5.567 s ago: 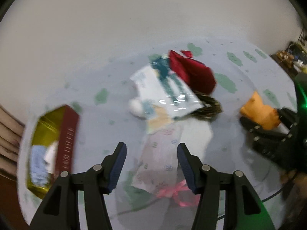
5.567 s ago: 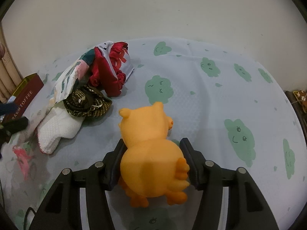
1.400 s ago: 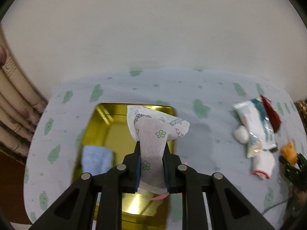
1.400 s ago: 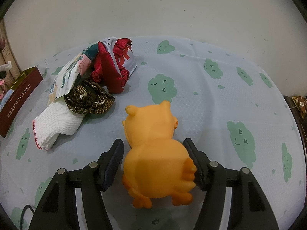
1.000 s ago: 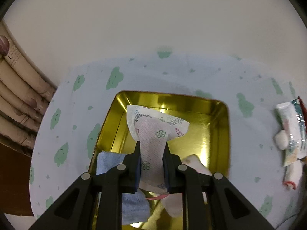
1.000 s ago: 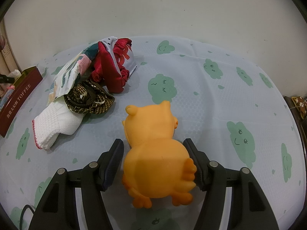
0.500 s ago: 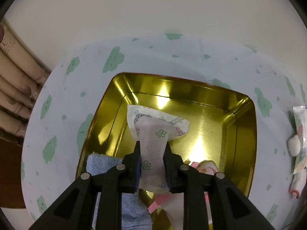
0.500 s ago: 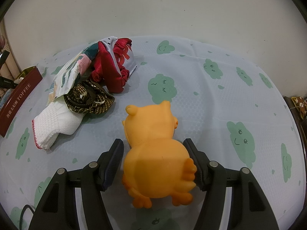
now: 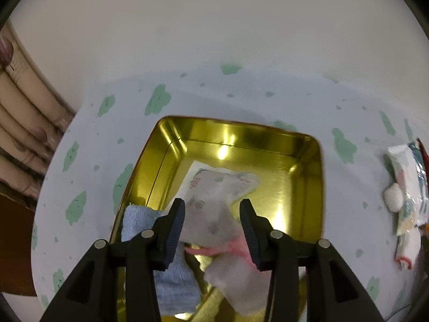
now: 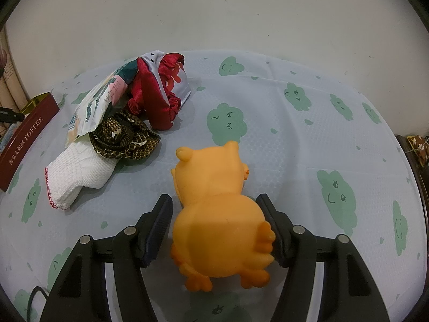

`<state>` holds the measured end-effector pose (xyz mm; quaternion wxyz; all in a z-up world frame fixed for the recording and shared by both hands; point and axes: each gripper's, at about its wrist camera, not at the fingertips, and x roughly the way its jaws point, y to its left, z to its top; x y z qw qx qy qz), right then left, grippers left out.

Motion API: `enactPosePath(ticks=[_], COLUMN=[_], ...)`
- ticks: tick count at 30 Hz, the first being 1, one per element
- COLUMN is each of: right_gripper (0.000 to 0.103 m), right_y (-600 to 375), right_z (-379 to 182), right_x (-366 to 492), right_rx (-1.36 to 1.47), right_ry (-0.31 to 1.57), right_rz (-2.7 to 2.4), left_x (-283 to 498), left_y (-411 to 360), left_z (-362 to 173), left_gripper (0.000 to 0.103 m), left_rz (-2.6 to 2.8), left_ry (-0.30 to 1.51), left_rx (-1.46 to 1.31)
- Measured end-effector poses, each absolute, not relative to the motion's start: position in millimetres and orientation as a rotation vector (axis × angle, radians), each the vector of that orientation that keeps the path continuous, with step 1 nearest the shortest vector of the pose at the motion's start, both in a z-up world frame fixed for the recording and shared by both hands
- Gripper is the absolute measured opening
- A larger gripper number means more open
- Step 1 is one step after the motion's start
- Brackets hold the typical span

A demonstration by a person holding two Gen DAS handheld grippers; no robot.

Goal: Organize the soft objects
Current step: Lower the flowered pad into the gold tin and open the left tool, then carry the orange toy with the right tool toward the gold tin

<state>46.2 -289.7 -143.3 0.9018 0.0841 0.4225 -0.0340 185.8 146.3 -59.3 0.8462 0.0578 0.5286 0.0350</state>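
Soft objects are what I am sorting into a gold tin [image 9: 308,145] on a table under a pale cloth printed with green clouds [image 10: 335,123].

My left gripper [image 9: 211,220] points down into the tin. Its jaws are opening, and the white flowered pouch [image 9: 214,201] with a pink ribbon [image 9: 228,249] lies loose between them on the tin's floor, no longer pinched. A blue folded cloth [image 9: 139,222] sits against the tin's left wall, touching the pouch.

My right gripper [image 10: 214,230] points down at the tablecloth. The orange rubber chick [image 10: 214,209] sits between its jaws; the right pad touches it, the left pad shows a thin gap, so I cannot tell whether it is truly clamped.

To finish this drop well, I judge I should let the left jaws spread fully, then lift straight up so the ribbon does not snag a pad.

Beyond the chick, toward the table's far left, lies a pile: a white knitted cloth [image 10: 77,171], a brown patterned scrunchie [image 10: 123,136], a printed packet [image 10: 99,104] and a red satin piece [image 10: 155,96].

Room: the tin's right half is bare. The tablecloth's right side is open. The wall runs just beyond the table's far edge.
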Motion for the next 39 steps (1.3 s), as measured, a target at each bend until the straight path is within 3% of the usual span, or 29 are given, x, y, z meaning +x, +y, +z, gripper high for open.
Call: enactPosePath(ticks=[20,24,39], right_gripper=[0.066,0.052,0.048], right_y=[-298,-302,-286], right_z=[-142,-141,-116], right_x=[46,49,47], right_rx=[0.231,0.242,0.186], right_ry=[0.871,0.888,0.883], right_rz=[-0.063,-0.107,-0.154], left_x=[85,75,66], left_y=[122,118,129], left_z=[-27,-26,-30], left_gripper=[0.045,0.046,0.047], left_rz=[0.026,0.015,0.066], left_ry=[0.949,0.928,0.909], left_rx=[0.189,0.198,0.139])
